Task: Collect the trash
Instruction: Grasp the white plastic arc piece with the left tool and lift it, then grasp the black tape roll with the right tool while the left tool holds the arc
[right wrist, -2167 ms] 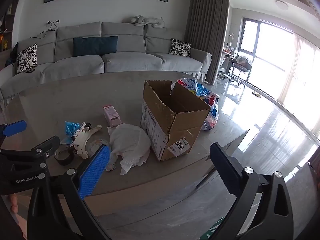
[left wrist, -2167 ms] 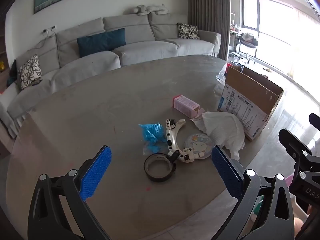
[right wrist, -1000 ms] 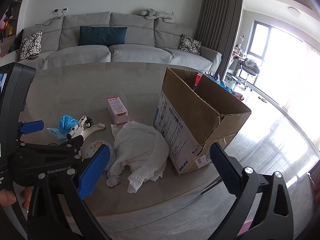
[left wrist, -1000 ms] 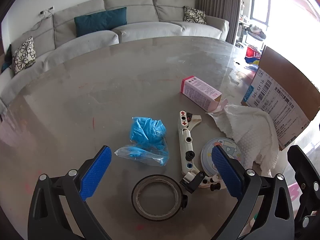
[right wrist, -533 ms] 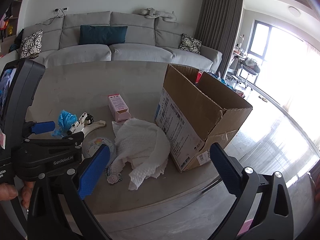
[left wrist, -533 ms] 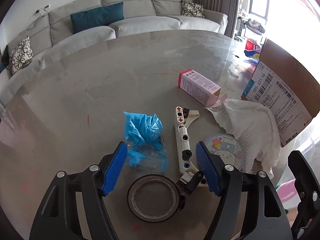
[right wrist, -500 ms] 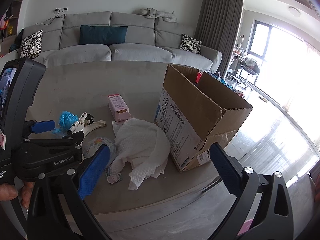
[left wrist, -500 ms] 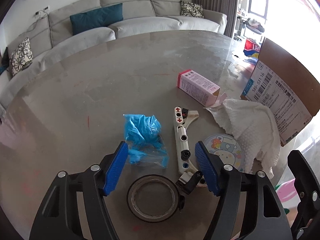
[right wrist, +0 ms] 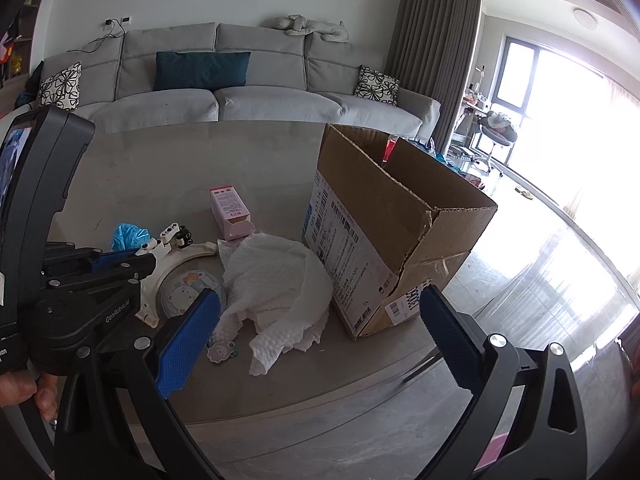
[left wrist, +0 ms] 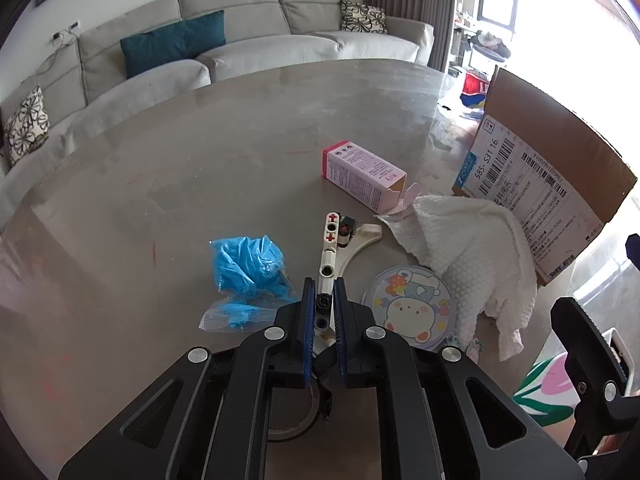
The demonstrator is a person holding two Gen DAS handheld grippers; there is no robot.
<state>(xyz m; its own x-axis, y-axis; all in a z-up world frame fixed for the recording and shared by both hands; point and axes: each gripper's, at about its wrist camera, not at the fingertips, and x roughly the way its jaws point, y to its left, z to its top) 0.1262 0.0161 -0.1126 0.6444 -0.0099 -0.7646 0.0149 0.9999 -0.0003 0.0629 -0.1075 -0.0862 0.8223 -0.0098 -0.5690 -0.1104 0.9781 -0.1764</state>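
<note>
My left gripper (left wrist: 323,304) is shut on the near end of a white plastic toy part (left wrist: 329,258) that lies on the round grey table (left wrist: 200,160). A blue crumpled bag (left wrist: 252,264) lies just left of it. A pink carton (left wrist: 360,178), a white crumpled towel (left wrist: 476,248) and a round cartoon lid (left wrist: 412,308) lie to the right. My right gripper (right wrist: 320,332) is open and empty, near the table's front edge, with the towel (right wrist: 276,280) ahead. The left gripper also shows in the right wrist view (right wrist: 120,260).
An open cardboard box (right wrist: 392,220) stands on the table's right side; it also shows in the left wrist view (left wrist: 548,184). A tape roll (left wrist: 296,424) lies under my left gripper. A small sticker (right wrist: 221,350) lies by the towel. A grey sofa (right wrist: 224,92) stands behind.
My left gripper has closed from half open onto the white toy part. The right gripper has stayed open and nearly still.
</note>
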